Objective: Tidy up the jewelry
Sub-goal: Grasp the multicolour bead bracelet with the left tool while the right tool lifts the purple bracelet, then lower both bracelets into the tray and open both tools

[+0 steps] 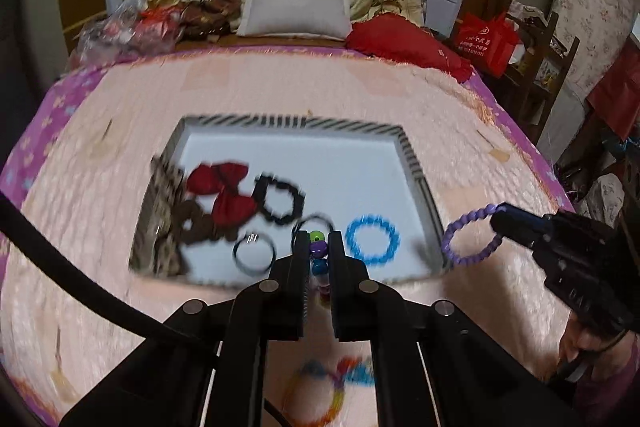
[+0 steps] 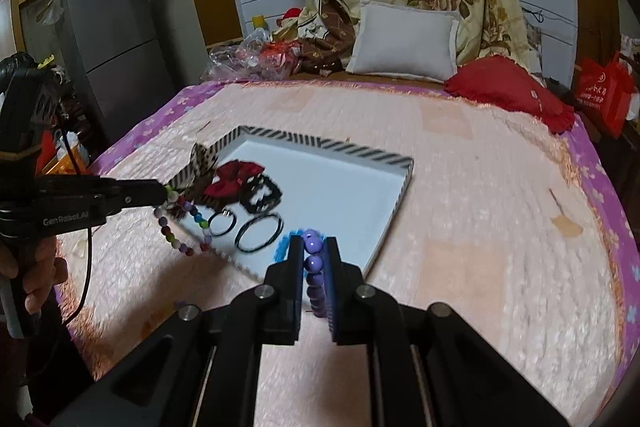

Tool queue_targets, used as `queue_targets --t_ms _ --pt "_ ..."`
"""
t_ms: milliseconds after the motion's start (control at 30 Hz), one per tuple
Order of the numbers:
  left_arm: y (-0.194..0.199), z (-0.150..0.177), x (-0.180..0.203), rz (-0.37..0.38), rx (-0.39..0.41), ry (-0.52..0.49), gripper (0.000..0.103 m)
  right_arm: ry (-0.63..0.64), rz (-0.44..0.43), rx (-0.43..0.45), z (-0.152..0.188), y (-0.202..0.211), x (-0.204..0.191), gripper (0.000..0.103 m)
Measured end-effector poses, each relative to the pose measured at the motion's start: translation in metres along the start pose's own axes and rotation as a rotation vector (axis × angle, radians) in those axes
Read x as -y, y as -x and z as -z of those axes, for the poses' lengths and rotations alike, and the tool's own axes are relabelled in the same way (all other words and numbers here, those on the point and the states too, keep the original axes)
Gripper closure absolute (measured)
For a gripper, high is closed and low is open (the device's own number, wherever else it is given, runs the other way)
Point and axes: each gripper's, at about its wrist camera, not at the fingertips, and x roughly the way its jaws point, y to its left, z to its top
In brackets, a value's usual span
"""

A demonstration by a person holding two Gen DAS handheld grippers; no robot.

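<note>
Jewelry lies mostly in a shallow white tray [image 1: 280, 151] with a striped rim, which sits on the pink bedspread [image 1: 120, 115].

In the left wrist view, the left gripper [image 1: 318, 247] reaches forward and slightly down over the near edge of the tray. Its jaws are closed on a multicolored bead bracelet [image 1: 319, 259]; the gripped beads run in a line along the fingers, green at the far end, then purple and blue. Inside the tray are a red bow [image 1: 224, 193], a black scrunchie [image 1: 280, 201], two thin black hair ties [image 1: 255, 253] and a blue ring [image 1: 373, 239]. At the right, the right gripper [image 1: 496, 219] comes in from the side, pointing left, and it grips a purple bead bracelet [image 1: 472, 237] that hangs as an open loop just beside the right rim of the tray.

In the right wrist view, the right gripper [image 2: 313, 247] points forward toward the near corner of the tray [image 2: 352, 183]. Its jaws pinch the purple bead bracelet [image 2: 314, 267], whose beads lie in a row along the fingers. The left gripper [image 2: 166, 193] enters from the left, nearly horizontal, and the multicolored bead bracelet [image 2: 184, 223] hangs down from its tip over the left edge of the tray. The red bow [image 2: 236, 179] lies near it.
</note>
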Motion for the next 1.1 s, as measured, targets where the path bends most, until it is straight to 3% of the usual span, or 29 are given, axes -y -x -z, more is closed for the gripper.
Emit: queue_targets --t_ms 300,600,833,867,1100 --pt "-0.044 -0.042 0.025 0.002 -0.01 -0.041 0.103 -0.012 -0.006 -0.024 -0.022 -0.036 0.01 0.094" --pt "-0.088 -0.058 0.035 0.008 -0.039 -0.044 0.103 -0.037 -0.01 -0.053 -0.026 -0.064 0.024 0.094" --pt "-0.117 -0.064 0.032 0.011 -0.07 -0.051 0.103 -0.07 -0.117 -0.083 -0.029 -0.084 0.032 0.094" --pt "-0.122 -0.065 0.03 0.003 -0.076 -0.05 0.098 -0.073 -0.121 -0.089 -0.03 -0.088 0.034 0.094" --pt "-0.168 -0.073 0.0 -0.091 -0.134 0.016 0.095 -0.06 -0.01 -0.177 -0.036 -0.148 0.059 0.094"
